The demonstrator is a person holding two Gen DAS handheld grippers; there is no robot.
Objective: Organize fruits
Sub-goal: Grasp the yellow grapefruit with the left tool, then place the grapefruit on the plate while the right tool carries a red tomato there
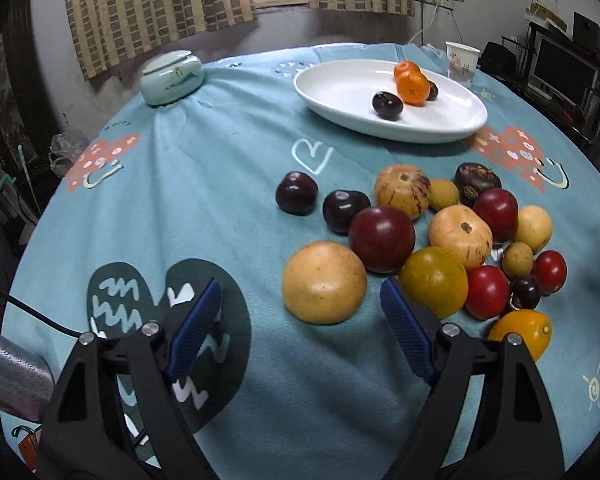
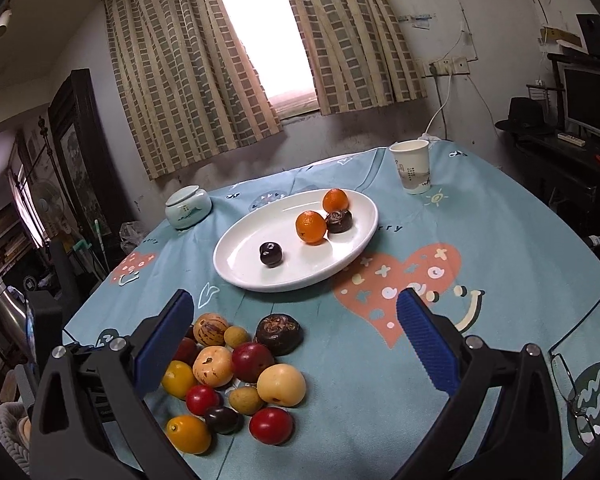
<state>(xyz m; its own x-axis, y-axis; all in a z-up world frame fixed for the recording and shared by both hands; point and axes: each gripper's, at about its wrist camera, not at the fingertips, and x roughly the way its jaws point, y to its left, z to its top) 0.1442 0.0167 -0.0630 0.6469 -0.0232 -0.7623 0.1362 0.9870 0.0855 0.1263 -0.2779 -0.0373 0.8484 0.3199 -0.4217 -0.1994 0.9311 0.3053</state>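
A white oval plate at the back of the table holds two oranges, a dark plum and a brown knobbly fruit. Several loose fruits in a pile lie on the teal cloth nearer me. My left gripper is open low over the cloth. A big pale-yellow fruit lies just ahead of its tips, untouched. My right gripper is open wide and empty, above the cloth between pile and plate.
A teal lidded jar stands at the back left. A paper cup stands behind the plate at the right. Eyeglasses lie near the table's right edge. A black cable trails at the left.
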